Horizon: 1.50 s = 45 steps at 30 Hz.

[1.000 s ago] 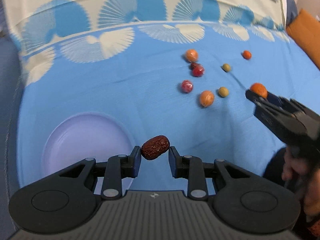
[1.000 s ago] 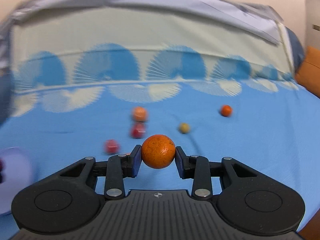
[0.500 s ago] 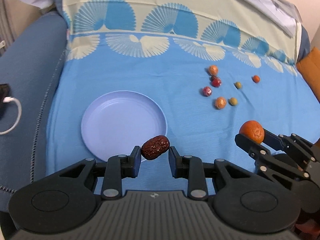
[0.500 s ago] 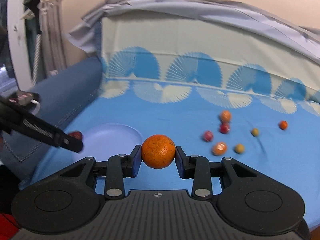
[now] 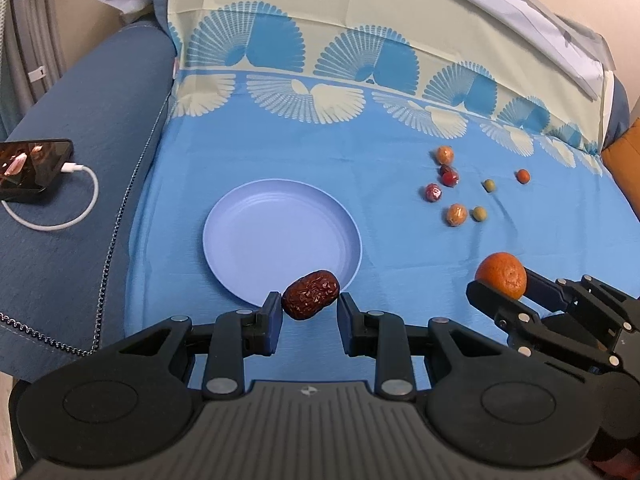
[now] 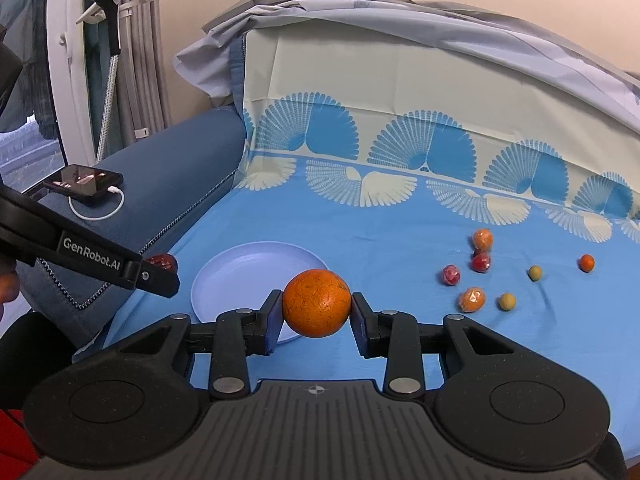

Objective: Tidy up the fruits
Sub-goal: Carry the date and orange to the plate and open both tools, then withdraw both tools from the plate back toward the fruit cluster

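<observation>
My left gripper is shut on a wrinkled dark red date, held above the near rim of a pale lilac plate with nothing on it. My right gripper is shut on an orange, to the right of the plate. The orange and the right gripper's fingers also show at the right of the left wrist view. The date peeks out past the left gripper's finger. Several small fruits lie scattered on the blue cloth, right of the plate.
The blue patterned cloth covers a sofa seat and backrest. A phone on a white charging cable rests on the dark blue armrest at the left. An orange cushion sits at the far right edge.
Both grippers have swung left and risen, each keeping its fruit. The plate has come from the left edge toward the middle of both views, and the loose fruits have shifted right and farther off.
</observation>
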Tool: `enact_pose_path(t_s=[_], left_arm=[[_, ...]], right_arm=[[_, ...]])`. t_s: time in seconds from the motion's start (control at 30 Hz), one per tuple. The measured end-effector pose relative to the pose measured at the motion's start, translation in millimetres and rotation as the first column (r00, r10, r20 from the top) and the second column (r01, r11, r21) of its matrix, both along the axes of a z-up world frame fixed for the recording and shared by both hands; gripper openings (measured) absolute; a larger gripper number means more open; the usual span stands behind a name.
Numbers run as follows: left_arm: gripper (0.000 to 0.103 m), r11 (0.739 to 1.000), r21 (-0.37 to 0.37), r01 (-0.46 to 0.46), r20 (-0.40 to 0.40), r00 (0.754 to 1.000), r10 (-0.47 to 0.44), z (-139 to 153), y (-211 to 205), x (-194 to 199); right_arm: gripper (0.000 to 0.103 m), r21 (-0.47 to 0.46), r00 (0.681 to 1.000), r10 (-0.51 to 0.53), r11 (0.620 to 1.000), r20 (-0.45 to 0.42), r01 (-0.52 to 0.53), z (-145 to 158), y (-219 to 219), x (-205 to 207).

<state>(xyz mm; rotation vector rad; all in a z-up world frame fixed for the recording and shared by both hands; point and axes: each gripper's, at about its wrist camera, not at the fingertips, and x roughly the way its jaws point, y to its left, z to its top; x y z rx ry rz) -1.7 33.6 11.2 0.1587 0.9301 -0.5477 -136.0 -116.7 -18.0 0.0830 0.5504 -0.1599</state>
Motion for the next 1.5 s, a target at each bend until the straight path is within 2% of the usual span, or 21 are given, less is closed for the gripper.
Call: enact_pose_path(t_s=[0.27, 0.6, 1.0, 1.13, 1.17, 1.2, 1.23, 1.27, 1.3, 1.33, 1.43, 1.5], left_arm=[[0.032, 1.0, -0.009, -0.027, -0.013, 1.0, 0.027, -4.0, 4.2, 15.4], [0.032, 0.999, 0.007, -0.053, -0.027, 0.998, 0.054, -18.5, -2.9, 52.4], [0.032, 0.992, 0.117, -0.054, -0.101, 0.993, 0.066, -80.5, -20.0, 117.7], [0.033, 0.991, 0.127, -0.035, -0.129, 0.99, 0.051, -98.8, -25.8, 136.9], [0.037, 0.993, 0.114, -0.021, -0.135, 0.99, 0.037, -100.2, -26.7, 141.3], [0.055, 0.995, 0.099, 0.001, -0.142, 0.99, 0.013, -100.1, -27.3, 147.3], [0.08, 0.996, 0.093, 0.003, -0.129, 0.992, 0.009, -97.3, -27.4, 151.2], [0.091, 0.996, 0.091, -0.016, -0.092, 0.995, 0.024, -92.3, -27.2, 153.0], [0.101, 0.996, 0.087, -0.032, -0.049, 0.998, 0.037, -86.5, -26.5, 153.3], [0.102, 0.996, 0.081, -0.038, -0.003, 0.999, 0.038, -78.8, -25.4, 152.5], [0.102, 0.998, 0.065, -0.022, 0.03, 0.999, 0.02, -64.6, -21.8, 141.8], [0.102, 0.997, 0.071, -0.032, 0.016, 0.999, 0.031, -61.1, -19.9, 129.7]], right_arm=[[0.037, 0.0, 0.999, 0.006, 1.0, -0.037, -0.006, -4.1, -0.3, 11.3], [0.037, 0.013, 0.995, 0.045, 0.999, -0.094, -0.044, -21.1, 5.1, 59.6], [0.038, 0.026, 0.963, 0.095, 0.995, -0.25, -0.091, -80.9, 4.8, 140.1], [0.038, 0.021, 0.949, 0.102, 0.995, -0.297, -0.101, -101.1, 4.2, 160.1], [0.038, 0.024, 0.947, 0.101, 0.995, -0.305, -0.098, -104.4, 3.8, 164.3], [0.041, 0.036, 0.944, 0.101, 0.995, -0.314, -0.094, -107.6, 2.1, 170.0], [0.056, 0.042, 0.944, 0.099, 0.995, -0.316, -0.09, -108.1, 0.6, 173.8], [0.064, 0.038, 0.948, 0.086, 0.996, -0.305, -0.078, -105.8, -0.8, 176.5], [0.082, 0.032, 0.958, 0.07, 0.997, -0.279, -0.063, -100.3, -3.2, 177.1], [0.092, 0.027, 0.965, 0.058, 0.998, -0.257, -0.053, -93.6, -6.3, 175.6], [0.099, 0.02, 0.97, 0.078, 0.997, -0.232, -0.075, -73.4, -11.2, 164.5], [0.102, 0.025, 0.968, 0.096, 0.995, -0.23, -0.093, -64.0, -10.9, 148.7]])
